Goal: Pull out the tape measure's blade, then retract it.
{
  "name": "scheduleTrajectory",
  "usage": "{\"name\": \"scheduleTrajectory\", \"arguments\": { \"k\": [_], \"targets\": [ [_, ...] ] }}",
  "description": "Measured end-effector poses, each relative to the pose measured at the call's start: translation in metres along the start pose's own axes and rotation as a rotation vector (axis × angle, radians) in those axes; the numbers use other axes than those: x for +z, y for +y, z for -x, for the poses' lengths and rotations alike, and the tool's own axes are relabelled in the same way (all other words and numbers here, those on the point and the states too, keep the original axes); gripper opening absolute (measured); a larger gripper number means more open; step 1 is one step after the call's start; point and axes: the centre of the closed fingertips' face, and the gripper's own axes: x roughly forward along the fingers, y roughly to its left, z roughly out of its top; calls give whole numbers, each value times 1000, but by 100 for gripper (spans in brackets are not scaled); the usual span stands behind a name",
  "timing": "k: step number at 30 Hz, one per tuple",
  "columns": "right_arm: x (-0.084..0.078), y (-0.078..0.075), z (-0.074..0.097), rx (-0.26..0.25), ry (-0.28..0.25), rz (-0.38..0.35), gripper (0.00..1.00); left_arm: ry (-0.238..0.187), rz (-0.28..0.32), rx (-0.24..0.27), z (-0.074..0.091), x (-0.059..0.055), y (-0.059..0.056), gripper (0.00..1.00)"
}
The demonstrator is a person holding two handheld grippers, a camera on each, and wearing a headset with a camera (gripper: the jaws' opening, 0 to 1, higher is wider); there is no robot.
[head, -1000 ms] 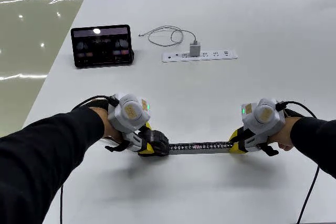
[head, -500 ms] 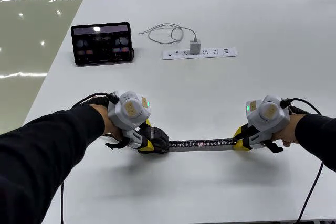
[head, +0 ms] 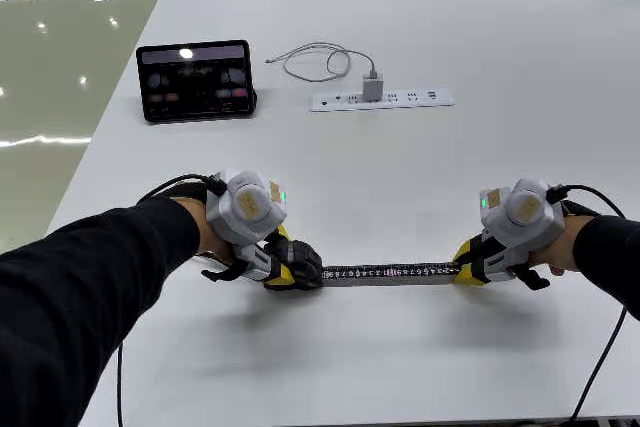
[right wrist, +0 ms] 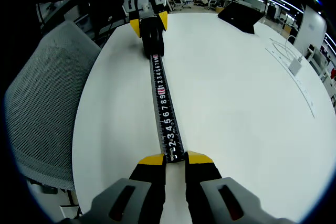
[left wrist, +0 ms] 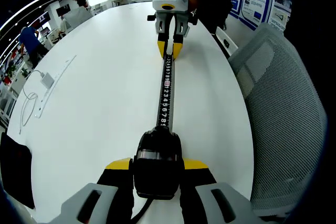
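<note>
Our left gripper (head: 283, 273) squeezes the black case (left wrist: 157, 153) on the table (head: 400, 177). Our right gripper (right wrist: 174, 160) pinches the blade (right wrist: 164, 106) tip, and we read 2 to 9 on it.

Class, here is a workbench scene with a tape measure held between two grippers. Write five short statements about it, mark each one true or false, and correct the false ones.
1. The left gripper is shut on the black tape measure case. True.
2. The right gripper is open and holds nothing. False: it is shut on the tip of the numbered blade.
3. The blade lies stretched out between the two grippers. True.
4. The dark tablet lies face down. False: its lit screen faces the person.
5. A white charger is plugged into the white power strip. True.
</note>
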Motion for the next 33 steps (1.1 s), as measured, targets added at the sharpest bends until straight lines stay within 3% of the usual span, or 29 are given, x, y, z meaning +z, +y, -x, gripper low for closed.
{"name": "scheduleTrajectory", "arguments": {
  "k": [33],
  "targets": [
    [-26, -8, 18, -22, 35, -19, 8, 1, 2, 6, 0, 0, -1, 29]
  ]
}}
